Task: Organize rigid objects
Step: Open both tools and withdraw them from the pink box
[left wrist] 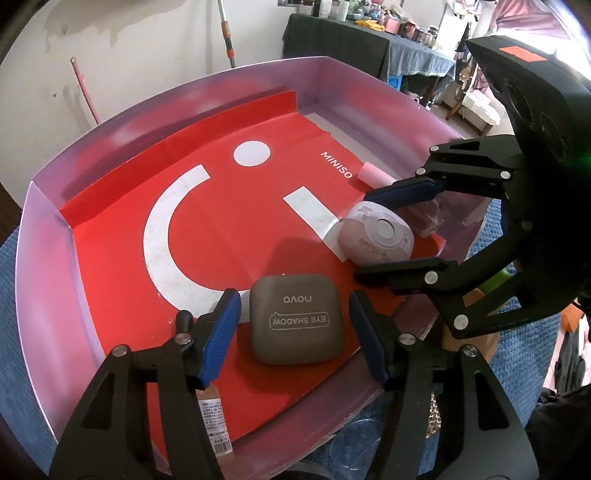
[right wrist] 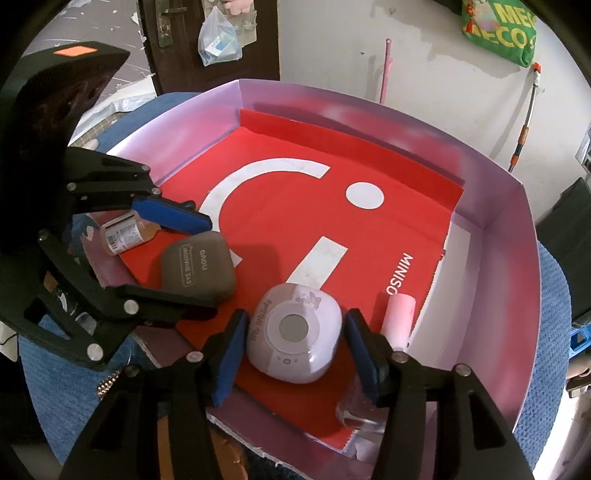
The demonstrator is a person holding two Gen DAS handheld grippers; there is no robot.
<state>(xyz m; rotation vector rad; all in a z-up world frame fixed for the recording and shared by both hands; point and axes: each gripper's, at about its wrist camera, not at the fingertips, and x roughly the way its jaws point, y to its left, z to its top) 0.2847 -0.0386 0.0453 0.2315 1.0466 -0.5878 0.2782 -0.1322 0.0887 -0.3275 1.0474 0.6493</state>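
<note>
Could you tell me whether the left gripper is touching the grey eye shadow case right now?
Apart. In the left wrist view, red liner shows between the eye shadow case and both fingers of the open left gripper.

Stained white wall [left wrist: 129,44], cluttered table [left wrist: 369,40]

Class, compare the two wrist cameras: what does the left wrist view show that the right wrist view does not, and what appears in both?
Only the left wrist view: a cluttered table with a dark cloth across the room.

Only the right wrist view: a dark door, a hanging plastic bag and a green bag.

Both: the tray with red liner, the grey eye shadow case, the pale round case, the pink tube, and both open grippers, left gripper and right gripper.
</note>
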